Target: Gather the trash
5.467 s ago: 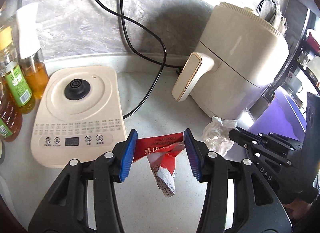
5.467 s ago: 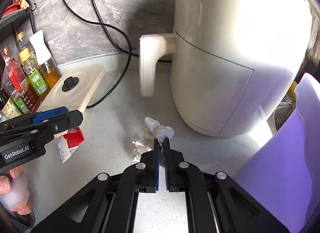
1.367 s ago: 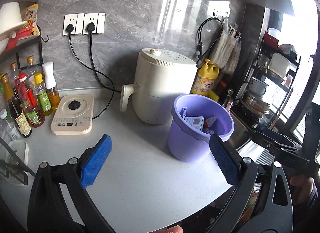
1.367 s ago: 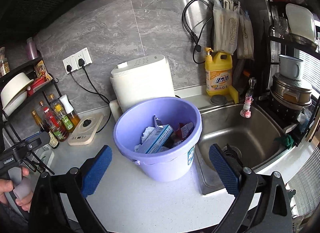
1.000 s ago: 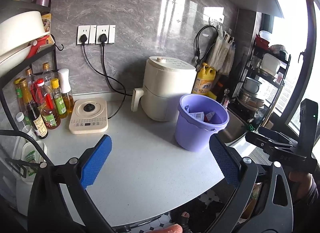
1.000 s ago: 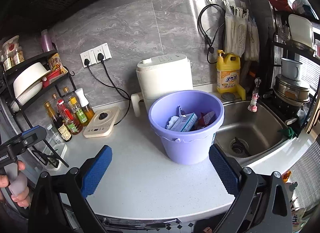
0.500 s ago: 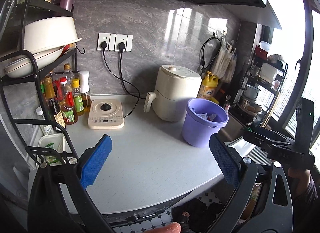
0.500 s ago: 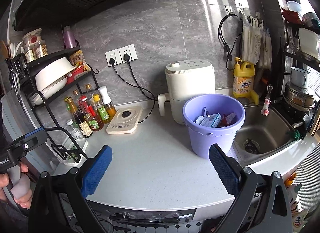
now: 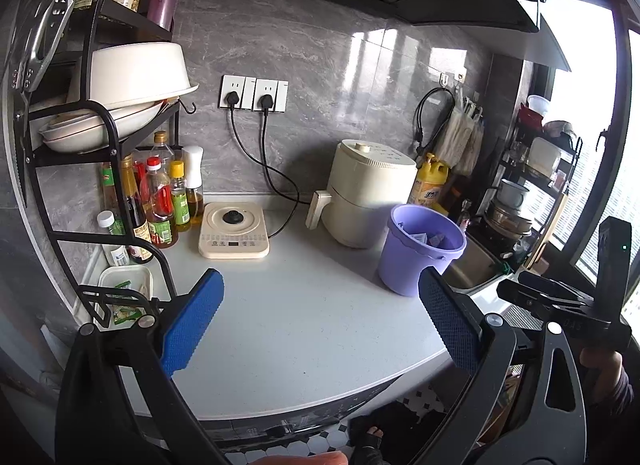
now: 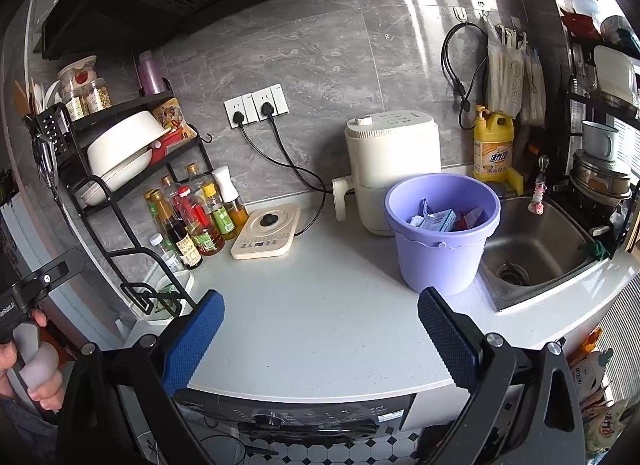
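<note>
A purple bucket [image 10: 442, 243] stands on the white counter [image 10: 320, 329] beside the sink; inside it lie a blue-and-white carton [image 10: 436, 221], a red wrapper and other scraps. The same bucket [image 9: 420, 249] shows at the right of the left wrist view. My left gripper [image 9: 320, 321] hangs open over the counter's front part, its blue pads wide apart and bare. My right gripper [image 10: 320, 341] is also open and holds nothing, well back from the bucket. Both are held off the counter's front edge.
A cream air fryer [image 10: 390, 169] stands behind the bucket, a flat cream cooker [image 10: 266, 237] left of it with black cords. Sauce bottles [image 10: 192, 221] and a black dish rack [image 10: 116, 185] fill the left side. A steel sink [image 10: 536, 249] lies right.
Both grippers have pulled back and up from the counter, so the whole kitchen shows. Earlier the left held a red wrapper and the right a tissue; both now are open and bare.
</note>
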